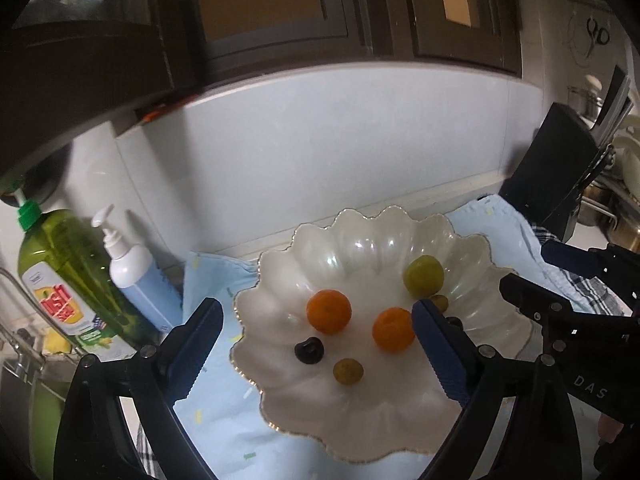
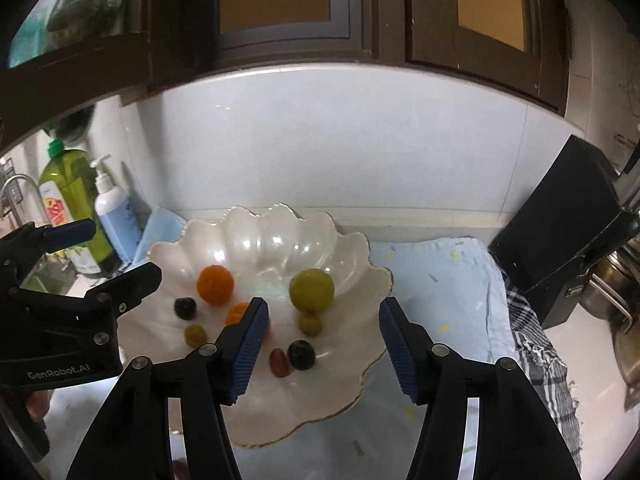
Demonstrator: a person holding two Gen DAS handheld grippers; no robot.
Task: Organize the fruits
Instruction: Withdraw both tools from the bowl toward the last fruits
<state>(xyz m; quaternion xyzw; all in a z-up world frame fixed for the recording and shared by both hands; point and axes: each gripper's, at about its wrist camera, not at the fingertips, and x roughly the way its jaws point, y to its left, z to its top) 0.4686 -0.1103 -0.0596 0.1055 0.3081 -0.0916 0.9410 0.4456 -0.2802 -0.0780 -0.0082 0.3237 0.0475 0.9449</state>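
Both the left gripper (image 1: 316,344) and the right gripper (image 2: 322,340) hang over the scalloped white bowl (image 2: 352,252) with jaws apart and nothing between them. In the bowl lie two oranges (image 1: 329,311), a large green fruit (image 2: 311,290), two small green ones (image 2: 195,335), two dark grapes (image 2: 301,355) and a reddish fruit (image 2: 279,363). The bowl sits on a light blue cloth (image 2: 440,280).

A pearly white bowl (image 2: 360,256) with a thin gold edge is seen under the blue-padded jaws. Between the right jaws lie a dark purple fruit (image 2: 301,355), a reddish-brown one (image 2: 278,362) and a yellow-green one (image 2: 311,290). A pale blue cloth (image 2: 448,280) is spread beneath.
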